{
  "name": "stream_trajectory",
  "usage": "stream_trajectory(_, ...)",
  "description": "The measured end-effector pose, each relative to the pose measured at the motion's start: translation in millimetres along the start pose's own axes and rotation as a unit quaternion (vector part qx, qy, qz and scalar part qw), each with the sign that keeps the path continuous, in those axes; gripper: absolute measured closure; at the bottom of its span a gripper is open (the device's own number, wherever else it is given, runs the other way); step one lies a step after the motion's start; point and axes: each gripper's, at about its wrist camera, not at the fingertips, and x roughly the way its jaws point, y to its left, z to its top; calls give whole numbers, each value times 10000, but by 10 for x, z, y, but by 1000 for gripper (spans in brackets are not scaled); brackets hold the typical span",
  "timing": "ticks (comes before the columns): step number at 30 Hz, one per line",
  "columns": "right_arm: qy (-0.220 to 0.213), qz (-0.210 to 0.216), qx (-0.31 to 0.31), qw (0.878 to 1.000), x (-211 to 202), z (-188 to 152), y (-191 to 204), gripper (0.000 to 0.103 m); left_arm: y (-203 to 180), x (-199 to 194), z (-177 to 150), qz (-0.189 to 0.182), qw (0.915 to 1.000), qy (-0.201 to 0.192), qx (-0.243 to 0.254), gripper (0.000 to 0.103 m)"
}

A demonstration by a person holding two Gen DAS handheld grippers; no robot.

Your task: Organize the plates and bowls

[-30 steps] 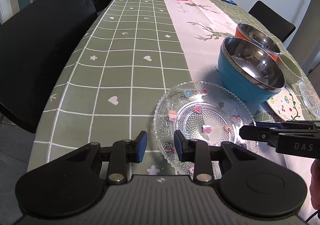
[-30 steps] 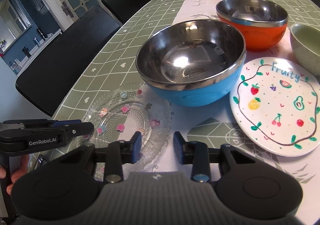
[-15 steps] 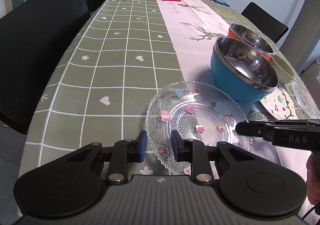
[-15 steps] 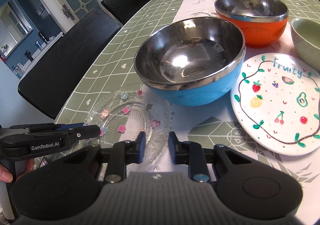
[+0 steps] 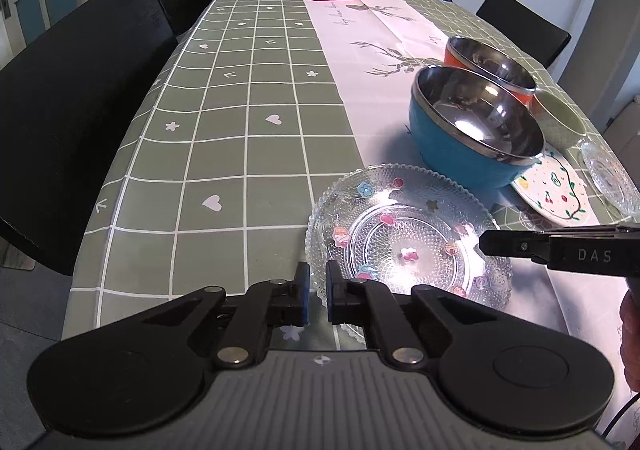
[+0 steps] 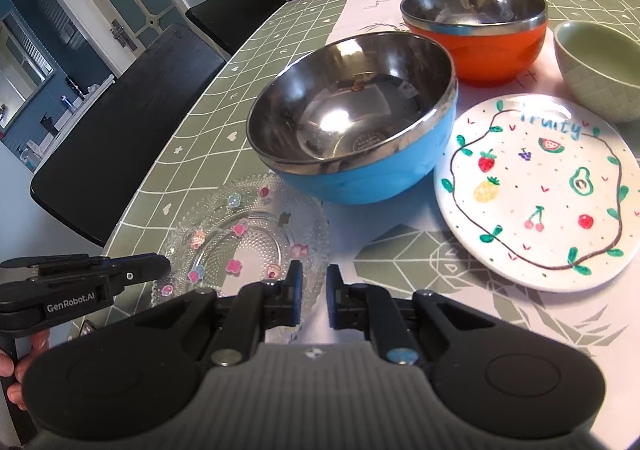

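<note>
Bowls [image 6: 352,121] number three, plates [image 6: 536,189] three; both hand-held grippers [image 5: 316,290] [image 6: 312,298] slightly parted, empty.

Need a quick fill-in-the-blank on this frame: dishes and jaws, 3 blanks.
1. The steel-lined bowl nearest the glass plate is ____ outside.
2. The word painted on the white plate is ____.
3. The left gripper has its jaws at the ____ plate's near rim, a narrow gap between them.

Missing: blue; Fruity; glass
</note>
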Motion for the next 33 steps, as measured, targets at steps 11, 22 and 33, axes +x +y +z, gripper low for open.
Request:
stream_trajectory(11,31,169,225,9996,-412,-177,-189,98,-331,-180,-64,-994,9947,247,69,103)
stream_trajectory(22,232,133,493,9984,-543,-367,-349,100,-579,-322,-94,-17,9989,104,447,82)
stream_trajectory(33,166,217,460,9986,-555,-422,-401,100,-347,-96,-315,-379,9972,587,-252,57)
